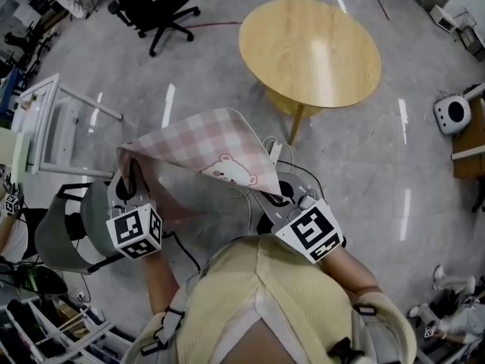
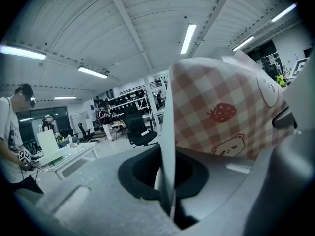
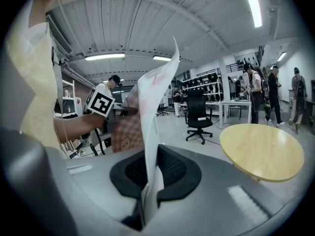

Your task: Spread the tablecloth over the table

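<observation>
Tablecloth [image 2: 231,77] strawberry [image 2: 220,113]: left gripper view only

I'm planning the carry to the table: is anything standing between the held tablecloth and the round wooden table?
Nothing visible does. Only open floor lies between the tablecloth and the round table, whose top is bare. The black office chair stands off to the side.
</observation>
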`<action>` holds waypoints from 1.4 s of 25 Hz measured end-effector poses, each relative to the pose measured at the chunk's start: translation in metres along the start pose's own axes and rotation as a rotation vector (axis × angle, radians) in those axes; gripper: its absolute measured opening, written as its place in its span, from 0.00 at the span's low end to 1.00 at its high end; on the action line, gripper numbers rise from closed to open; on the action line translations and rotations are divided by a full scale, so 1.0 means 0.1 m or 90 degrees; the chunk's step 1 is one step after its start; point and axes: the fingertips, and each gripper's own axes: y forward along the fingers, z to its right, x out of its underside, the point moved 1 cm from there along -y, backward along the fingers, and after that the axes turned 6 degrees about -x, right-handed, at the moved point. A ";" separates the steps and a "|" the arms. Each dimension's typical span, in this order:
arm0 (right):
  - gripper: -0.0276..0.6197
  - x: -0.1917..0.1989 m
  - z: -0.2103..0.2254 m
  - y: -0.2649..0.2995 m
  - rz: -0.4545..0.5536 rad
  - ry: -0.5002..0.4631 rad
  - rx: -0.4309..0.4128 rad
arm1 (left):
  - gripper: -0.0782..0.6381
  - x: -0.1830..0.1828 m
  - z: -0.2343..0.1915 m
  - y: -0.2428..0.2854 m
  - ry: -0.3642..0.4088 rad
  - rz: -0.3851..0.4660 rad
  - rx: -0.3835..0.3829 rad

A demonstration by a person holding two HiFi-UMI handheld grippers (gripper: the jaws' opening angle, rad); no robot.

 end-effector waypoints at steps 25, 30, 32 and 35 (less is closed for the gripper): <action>0.06 -0.36 1.40 -1.00 0.111 -0.001 0.211 | 0.12 -1.40 1.39 1.12 0.056 0.126 0.145; 0.06 -0.45 1.56 -1.13 0.117 -0.016 0.235 | 0.12 -1.62 1.57 1.27 0.066 0.141 0.165; 0.06 -0.49 1.62 -1.18 0.117 -0.024 0.247 | 0.12 -1.75 1.66 1.36 0.075 0.150 0.179; 0.06 -0.60 1.71 -1.22 0.127 -0.020 0.262 | 0.12 -1.92 1.77 1.48 0.092 0.161 0.205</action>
